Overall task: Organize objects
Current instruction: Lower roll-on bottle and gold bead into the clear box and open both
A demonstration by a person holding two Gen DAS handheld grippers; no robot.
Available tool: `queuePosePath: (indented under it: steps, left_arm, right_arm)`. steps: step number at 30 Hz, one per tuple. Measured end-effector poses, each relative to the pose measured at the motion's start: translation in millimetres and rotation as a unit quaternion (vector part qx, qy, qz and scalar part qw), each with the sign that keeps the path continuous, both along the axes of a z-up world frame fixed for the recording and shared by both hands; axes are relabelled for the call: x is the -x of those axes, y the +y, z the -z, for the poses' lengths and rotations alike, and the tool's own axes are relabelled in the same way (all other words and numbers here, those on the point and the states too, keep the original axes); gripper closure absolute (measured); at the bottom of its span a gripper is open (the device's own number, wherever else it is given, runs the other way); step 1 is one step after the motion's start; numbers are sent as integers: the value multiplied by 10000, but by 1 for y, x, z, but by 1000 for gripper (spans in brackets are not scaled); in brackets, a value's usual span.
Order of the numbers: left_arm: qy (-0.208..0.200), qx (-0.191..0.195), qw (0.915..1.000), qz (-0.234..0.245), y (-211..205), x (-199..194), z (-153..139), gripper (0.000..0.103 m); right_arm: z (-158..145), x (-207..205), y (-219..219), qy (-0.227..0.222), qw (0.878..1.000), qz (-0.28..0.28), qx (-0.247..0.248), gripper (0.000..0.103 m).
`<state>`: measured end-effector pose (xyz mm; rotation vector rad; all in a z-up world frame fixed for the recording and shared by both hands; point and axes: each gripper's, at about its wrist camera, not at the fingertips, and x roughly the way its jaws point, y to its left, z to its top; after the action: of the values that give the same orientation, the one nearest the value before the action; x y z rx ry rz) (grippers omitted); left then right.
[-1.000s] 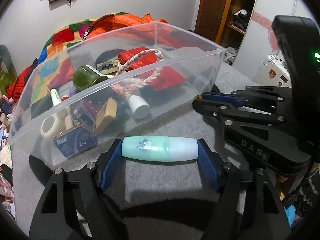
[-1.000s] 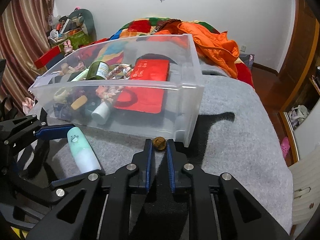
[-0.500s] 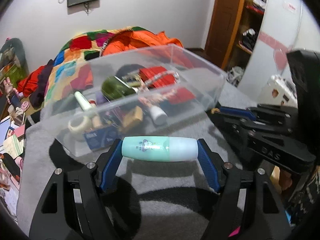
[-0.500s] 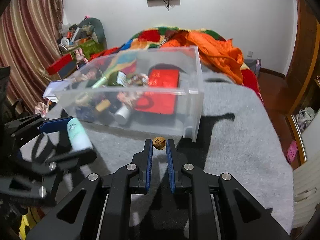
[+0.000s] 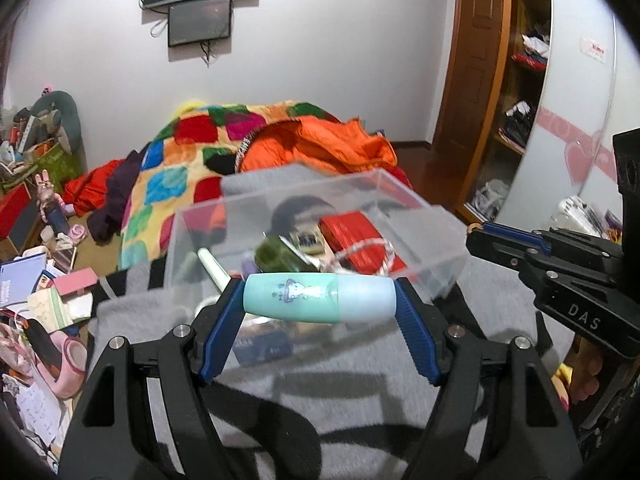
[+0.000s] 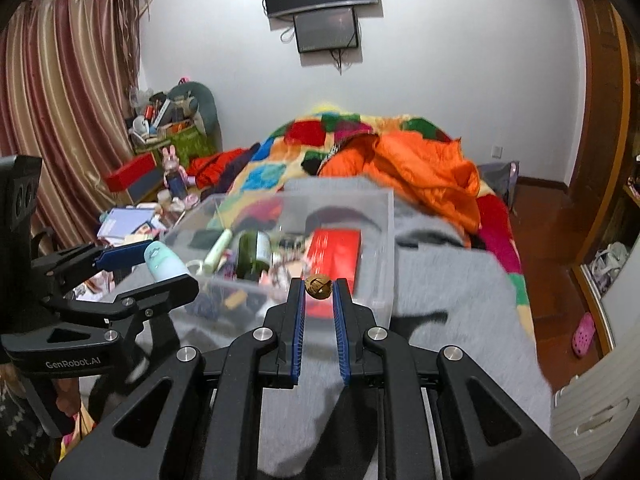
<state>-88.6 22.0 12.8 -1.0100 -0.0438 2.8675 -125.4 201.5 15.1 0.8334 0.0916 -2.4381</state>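
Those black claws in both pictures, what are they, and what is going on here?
They are two hand-held grippers, each with a camera looking along its fingers, so each picture is one gripper's view. The left gripper is shut on a pale green bottle, held crosswise by its ends. The right gripper pinches a small brown nut. Each also shows at the edge of the other's view. Ahead, on a grey blanket, stands a clear bin already holding a red packet, a dark green jar and other odds and ends.
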Motion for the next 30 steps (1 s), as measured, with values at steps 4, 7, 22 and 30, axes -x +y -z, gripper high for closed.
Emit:
queuePosePath:
  steps: [4, 7, 22, 30]
  left_arm:
    - [29, -46, 9999, -85, -5, 11, -3, 30]
    - [-88, -89, 9999, -115, -9, 22, 3, 30]
    - [-571, -248, 9980, -144, -14, 53, 34, 29]
    - [-476, -318, 9982, -156, -18, 43, 28, 27]
  right_arm:
    - [-8, 6, -4, 121, 9999, 44, 19, 91]
    - [-8, 16, -8, 78, 9999, 88, 43, 90]
    - [34, 50, -25, -454, 9989, 17, -151, 90]
    - [30, 44, -25, -413, 9989, -38, -214, 90]
